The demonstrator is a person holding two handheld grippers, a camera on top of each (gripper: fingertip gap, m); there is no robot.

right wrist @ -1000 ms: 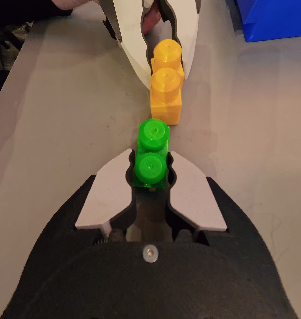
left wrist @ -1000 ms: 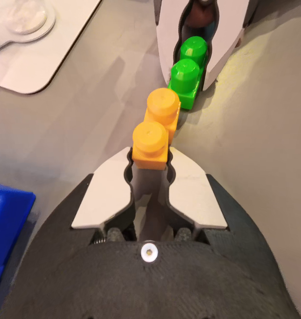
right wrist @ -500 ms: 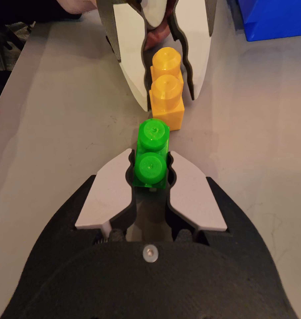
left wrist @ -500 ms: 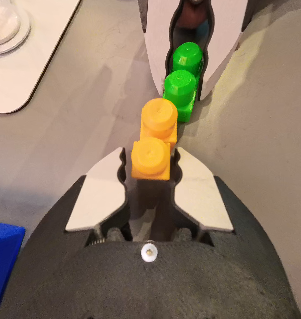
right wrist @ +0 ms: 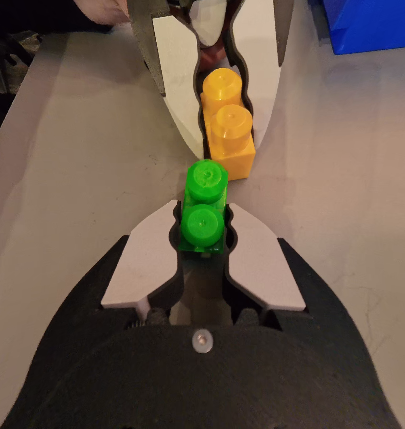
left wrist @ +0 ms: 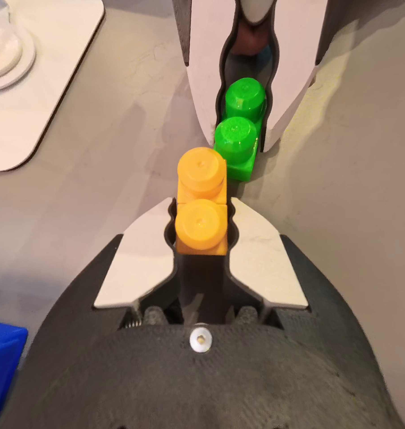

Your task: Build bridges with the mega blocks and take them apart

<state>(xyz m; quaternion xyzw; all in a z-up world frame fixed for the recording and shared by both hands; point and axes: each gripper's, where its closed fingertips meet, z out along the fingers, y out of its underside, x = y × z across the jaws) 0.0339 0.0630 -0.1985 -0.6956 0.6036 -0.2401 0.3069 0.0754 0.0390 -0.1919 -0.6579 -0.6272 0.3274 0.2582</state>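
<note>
An orange two-stud block [left wrist: 200, 176] stands on the grey table between the jaws of my left gripper [left wrist: 202, 202]. The pads flank its near stud, and a thin gap shows on the right side, so they do not press it. A green two-stud block [right wrist: 203, 222] is gripped at its near stud by my right gripper [right wrist: 202, 206], low on the table. The two blocks lie end to end, slightly offset and almost touching. In the right wrist view the left gripper [right wrist: 228, 148] straddles the orange block [right wrist: 229, 130]. In the left wrist view the right gripper [left wrist: 238, 146] clamps the green block [left wrist: 238, 139].
A white board [left wrist: 57, 69] with a clear round object lies at the far left in the left wrist view. A blue bin [right wrist: 371, 23] stands at the right wrist view's top right and shows at the left wrist view's lower left [left wrist: 1, 371]. A person's hand [right wrist: 99, 11] is at the top. About 6 cm separates my left fingertips from my right.
My left jaws let go of the orange block, opened wide, slid forward along it and have narrowed around it again. My right gripper has kept the green block.
</note>
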